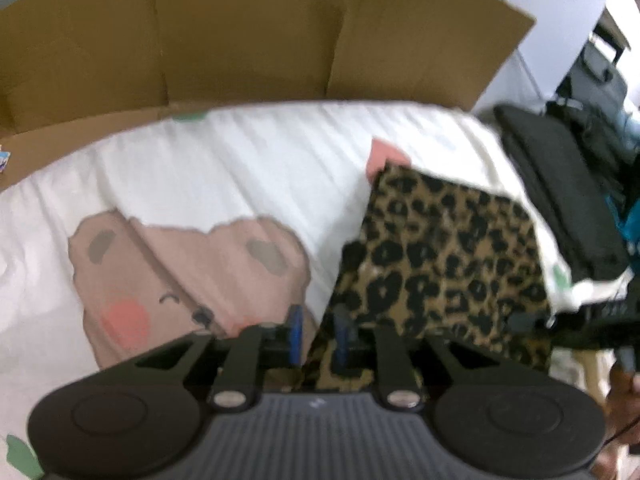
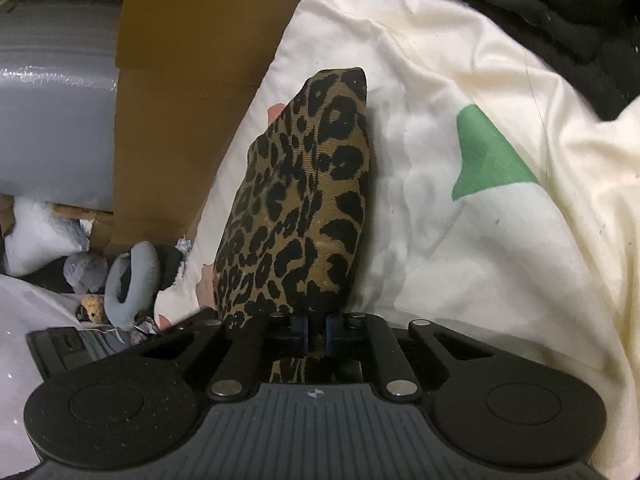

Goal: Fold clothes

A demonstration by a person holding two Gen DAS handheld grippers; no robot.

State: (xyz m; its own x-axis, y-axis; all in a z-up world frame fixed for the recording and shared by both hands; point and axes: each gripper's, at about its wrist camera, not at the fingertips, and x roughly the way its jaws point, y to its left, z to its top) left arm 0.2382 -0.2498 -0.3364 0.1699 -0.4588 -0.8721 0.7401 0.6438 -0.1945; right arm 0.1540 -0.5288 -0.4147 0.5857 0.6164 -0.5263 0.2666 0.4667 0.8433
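Observation:
A leopard-print garment (image 1: 440,260) is stretched over a white sheet (image 1: 240,152) printed with a pink bear (image 1: 180,272). In the left wrist view its near edge runs down between the blue pads (image 1: 296,332) of my left gripper (image 1: 319,332), which is closed to a narrow gap on the cloth. In the right wrist view the garment (image 2: 300,200) rises away from my right gripper (image 2: 318,334), which is shut on its lower edge. The left view is blurred by motion.
Brown cardboard (image 1: 240,28) stands behind the sheet and also appears in the right view (image 2: 192,80). Black bags or clothes (image 1: 560,192) lie at the right. A grey neck pillow (image 2: 132,280) and clutter sit beside the bed. A hand (image 1: 624,392) shows at the right.

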